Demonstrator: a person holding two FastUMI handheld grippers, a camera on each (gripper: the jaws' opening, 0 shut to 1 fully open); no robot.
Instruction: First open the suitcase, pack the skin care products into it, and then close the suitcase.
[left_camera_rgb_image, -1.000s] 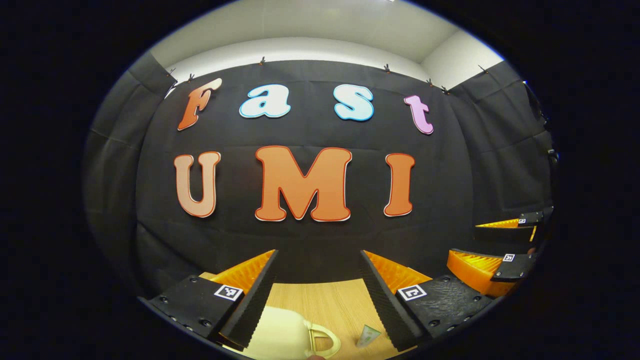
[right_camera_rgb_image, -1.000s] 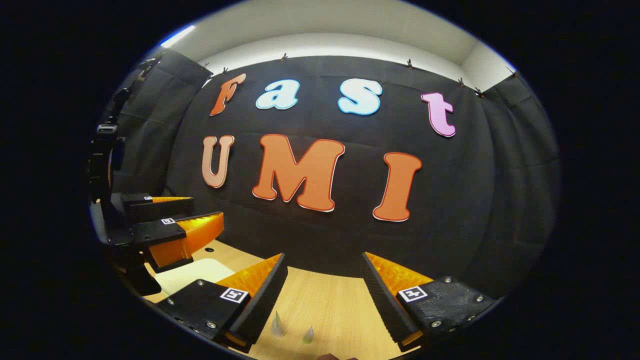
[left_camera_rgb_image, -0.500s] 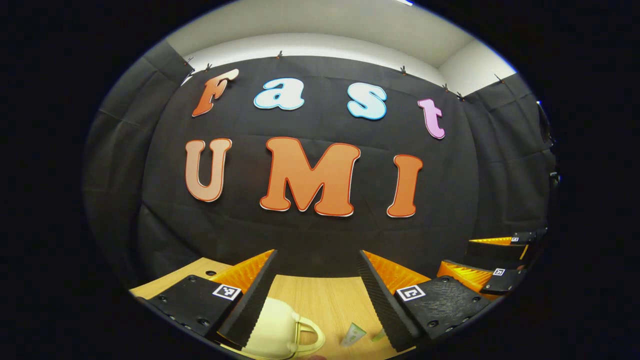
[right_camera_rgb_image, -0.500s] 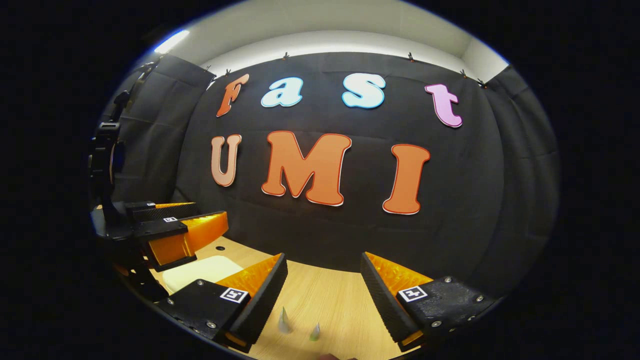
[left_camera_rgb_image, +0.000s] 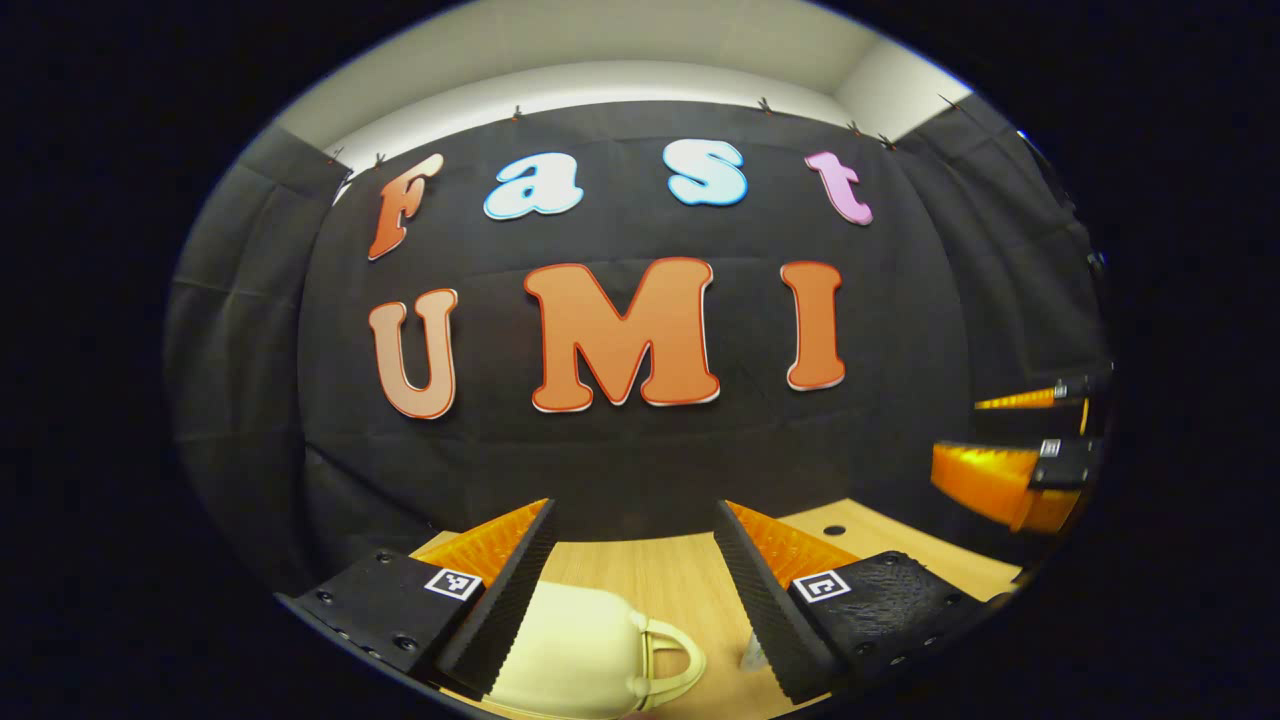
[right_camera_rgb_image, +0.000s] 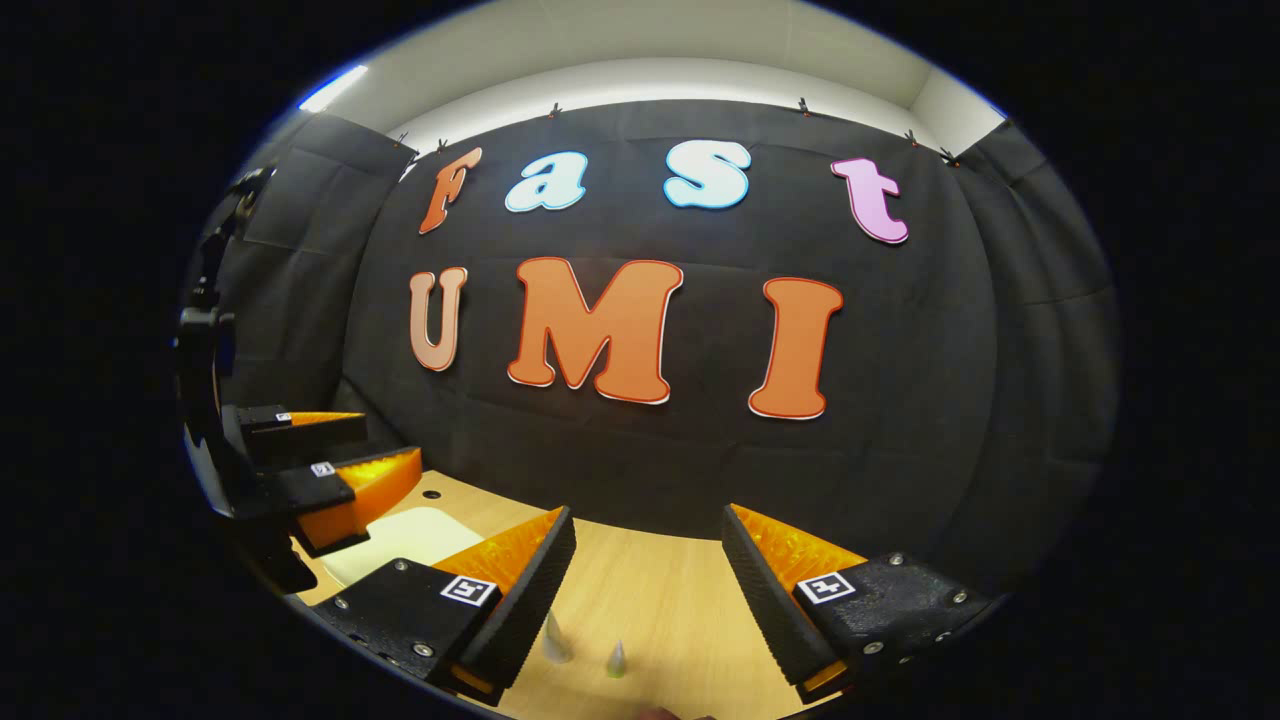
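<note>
Jaws of both grippers are standing apart, gripping nothing, hovering over the bench (right_camera_rgb_image: 660, 600); the cream suitcase (left_camera_rgb_image: 580, 655) is lying closed.

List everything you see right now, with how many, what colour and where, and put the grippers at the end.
suitcase: one, cream with a looped handle, closed, on the table below the left gripper.
skin care tubes: two, pale and pointed, upright on the table right of the suitcase, below the right gripper.
table: one, light wood, with small round holes.
booth wall: black cloth behind the table.
left gripper: one, fingers apart, above the suitcase.
right gripper: one, fingers apart, above the tubes.
</note>
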